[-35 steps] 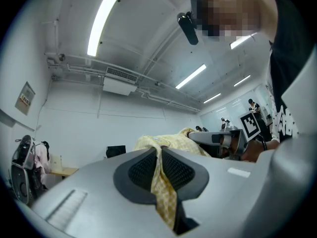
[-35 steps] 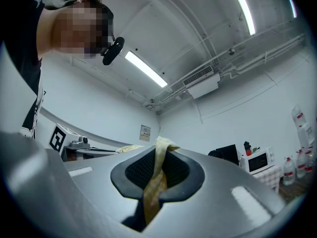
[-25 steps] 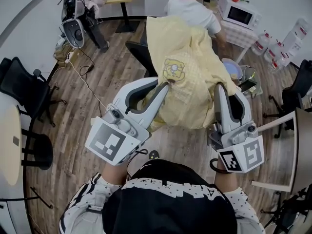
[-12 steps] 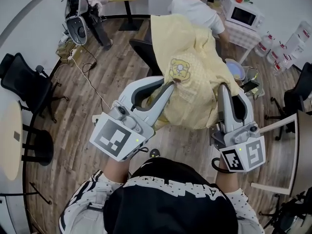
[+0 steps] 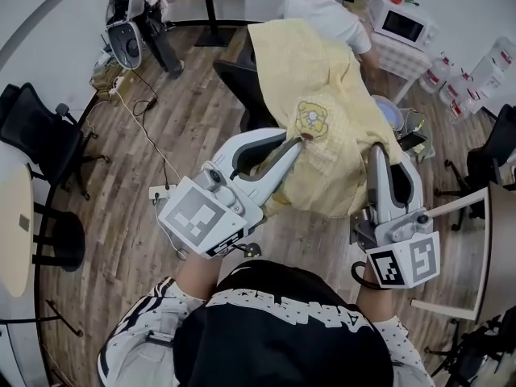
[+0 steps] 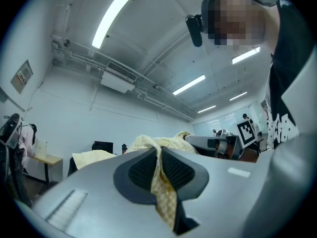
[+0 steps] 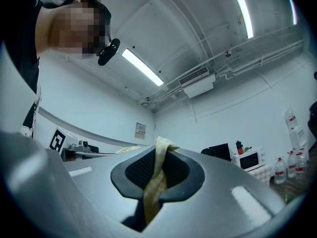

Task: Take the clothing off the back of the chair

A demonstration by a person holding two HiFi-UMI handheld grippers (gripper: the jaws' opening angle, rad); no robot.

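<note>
A yellow checked garment [image 5: 322,79] with a bear patch [image 5: 313,119] hangs spread above the wooden floor, held up between both grippers. It still covers the top of the black chair [image 5: 240,83] behind it; whether it touches the chair back is hidden. My left gripper [image 5: 298,142] is shut on its lower left edge. In the left gripper view a yellow fold [image 6: 161,182] is pinched between the black pads [image 6: 143,170]. My right gripper [image 5: 379,147] is shut on the right edge, and the right gripper view shows a cloth strip [image 7: 157,175] clamped between its pads [image 7: 176,172].
A person in a white shirt [image 5: 322,14] sits just beyond the chair. At back right are a microwave [image 5: 401,24] and water bottles [image 5: 484,67]. Another black chair [image 5: 40,139] and a round table [image 5: 12,224] stand at left. A cable [image 5: 145,131] lies on the floor.
The garment and both grippers have shifted slightly right in the head view. The left gripper has rolled a little. Both stay shut on the cloth.
</note>
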